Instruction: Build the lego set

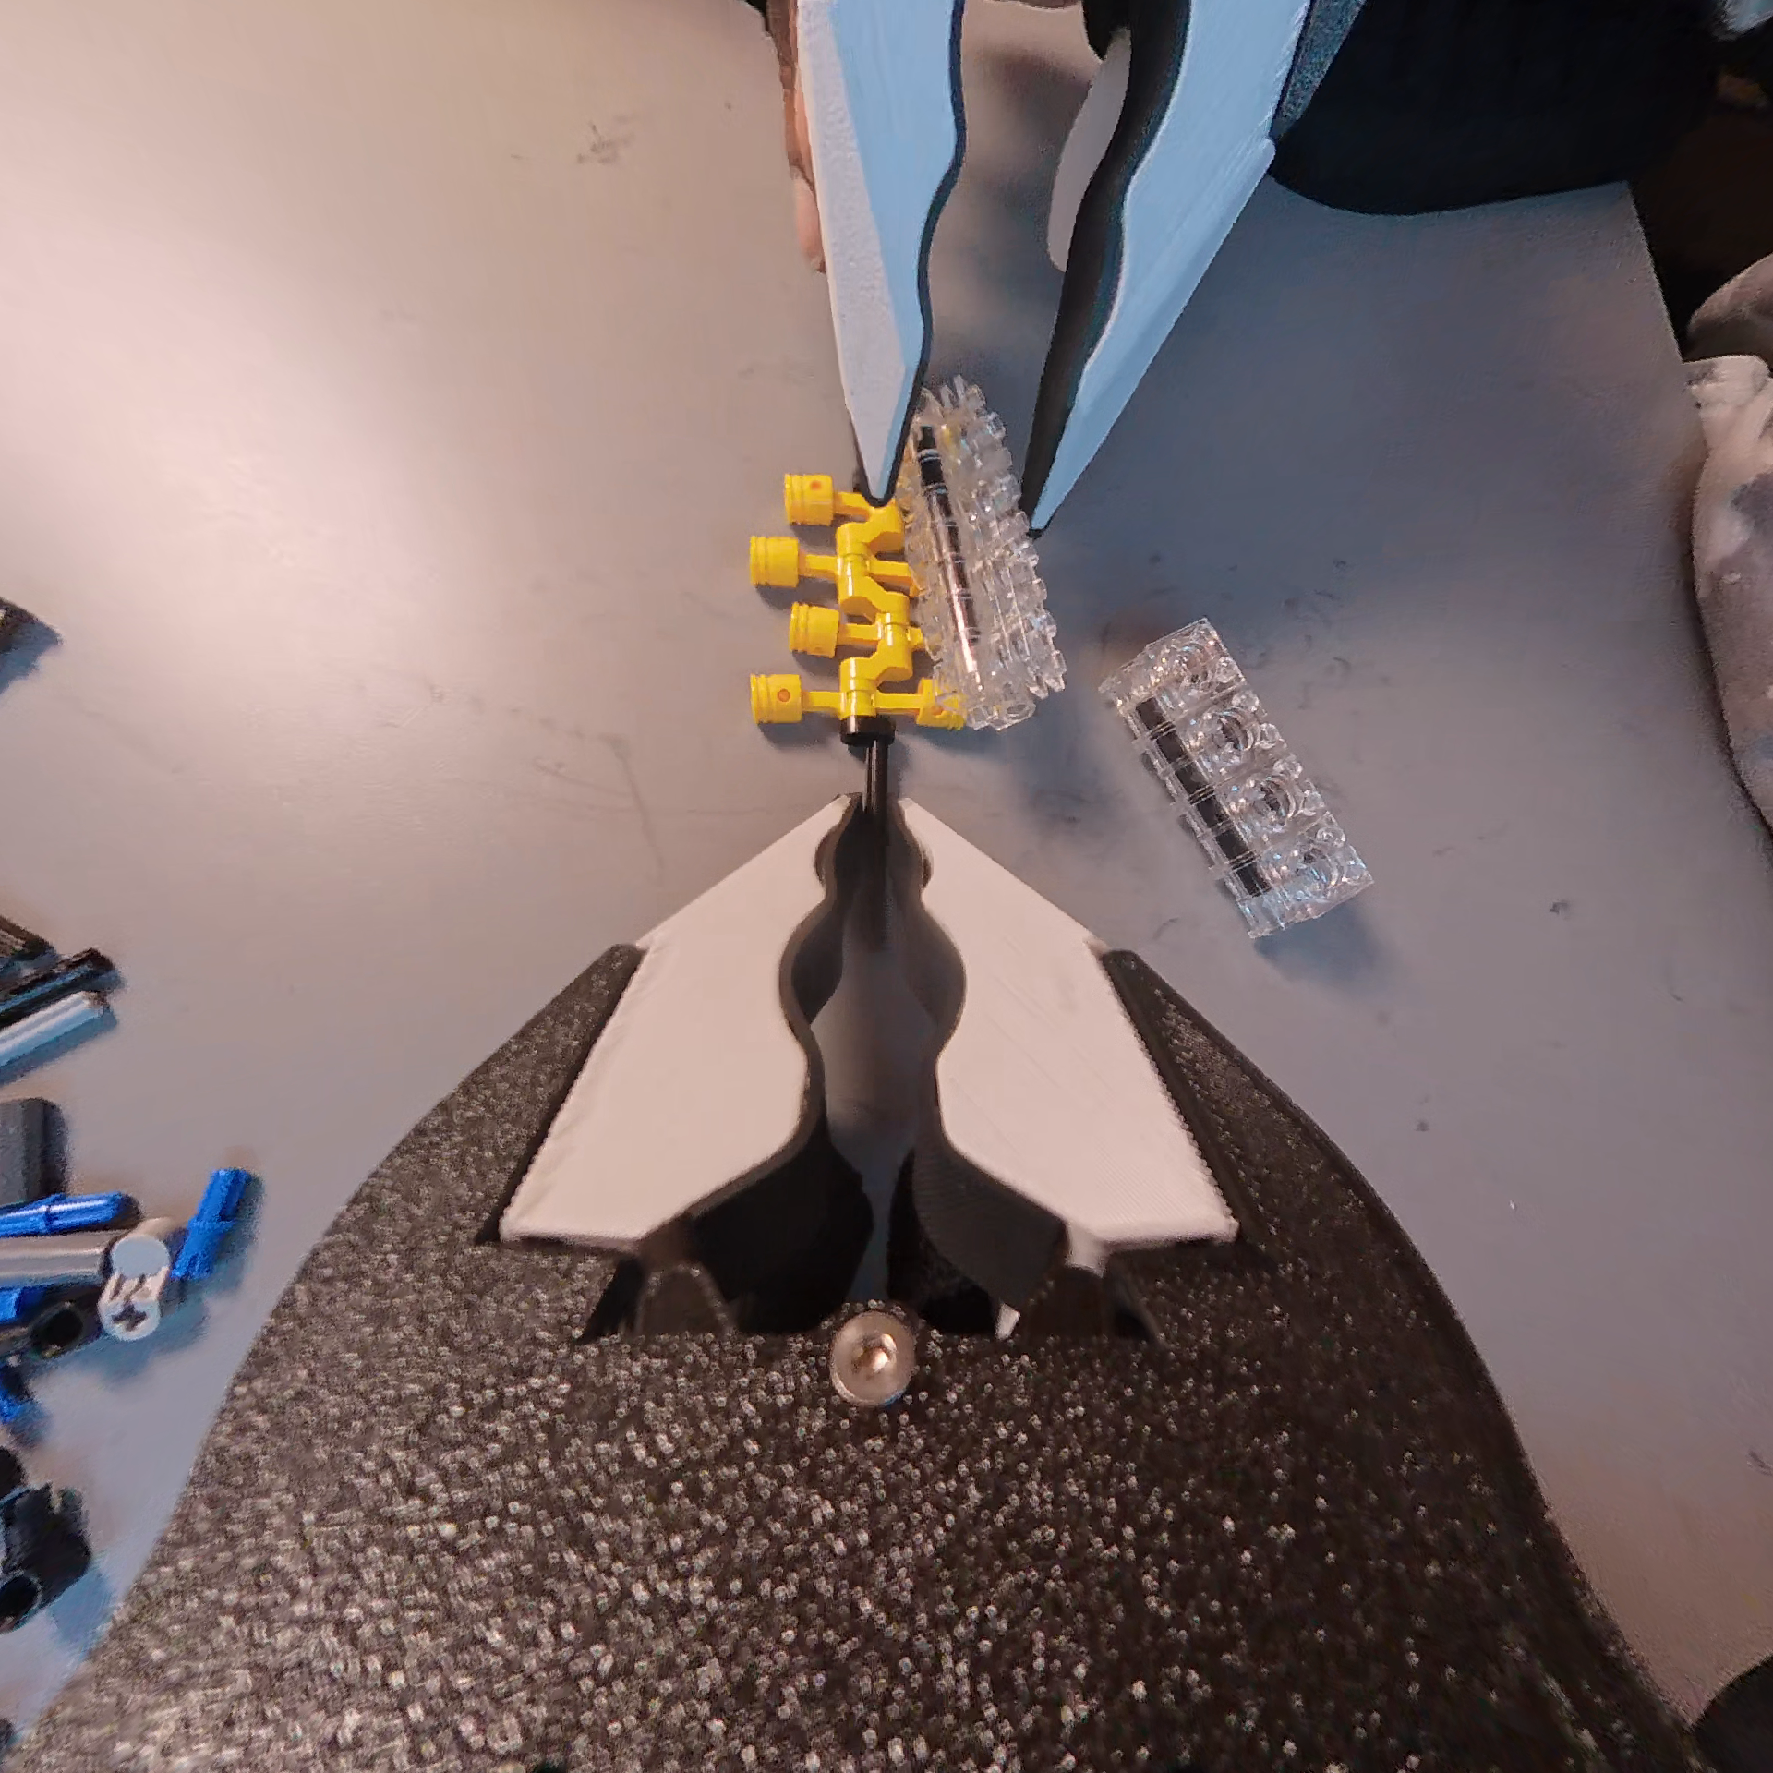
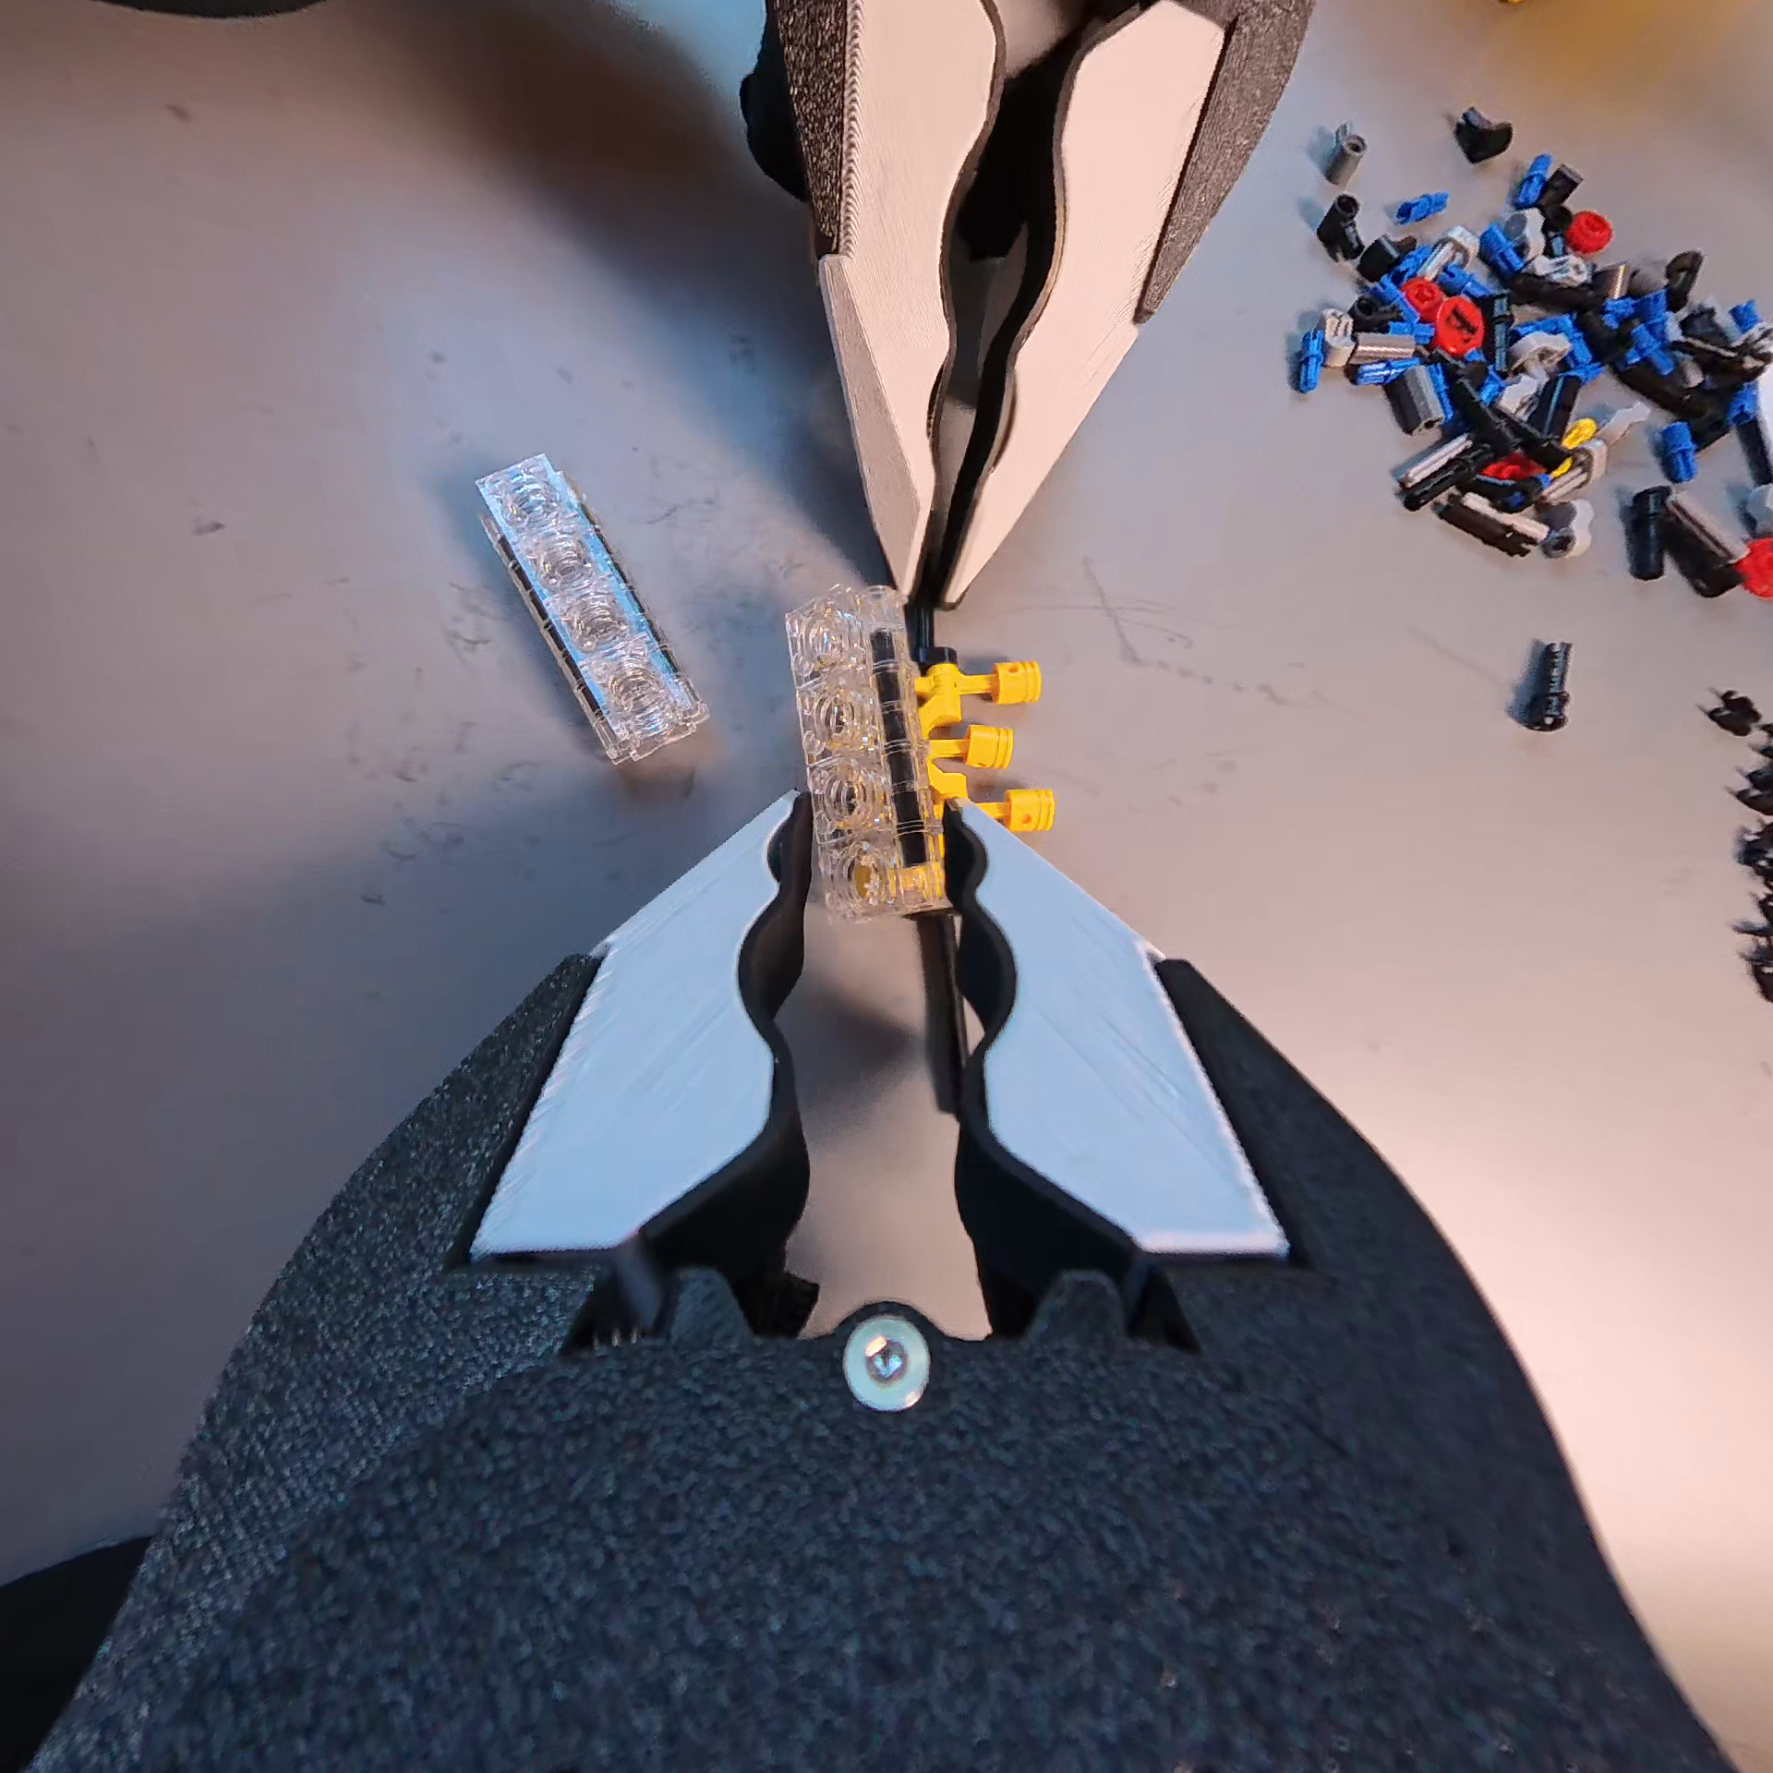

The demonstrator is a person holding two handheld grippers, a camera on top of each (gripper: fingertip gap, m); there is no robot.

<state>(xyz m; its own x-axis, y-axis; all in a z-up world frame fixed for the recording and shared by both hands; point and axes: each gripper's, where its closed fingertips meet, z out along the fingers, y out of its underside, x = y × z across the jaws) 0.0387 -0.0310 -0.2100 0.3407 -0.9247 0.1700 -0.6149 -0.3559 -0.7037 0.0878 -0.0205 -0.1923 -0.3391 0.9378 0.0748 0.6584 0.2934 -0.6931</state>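
A yellow piston and crank assembly (image 1: 835, 614) sits on a black axle (image 1: 875, 768) just above the grey table. My left gripper (image 1: 875, 804) is shut on the near end of that axle. A clear cylinder block (image 1: 979, 576) lies against the cranks. My right gripper (image 1: 959, 508) comes from the far side, its fingertips either side of the block. In the right wrist view my right gripper (image 2: 875, 806) grips the clear block (image 2: 863, 768), with the pistons (image 2: 988, 744) to its right. The left gripper (image 2: 923, 590) is shut on the axle beyond.
A second clear cylinder block (image 1: 1238, 777) lies loose on the table, also in the right wrist view (image 2: 590, 609). A pile of blue, black, grey and red parts (image 2: 1554, 355) lies far right there, with a lone black pin (image 2: 1547, 683). Loose parts (image 1: 86, 1257) sit at the left edge. The lone black pin (image 2: 1547, 683) is about 15 centimetres from both grippers' fingertips.
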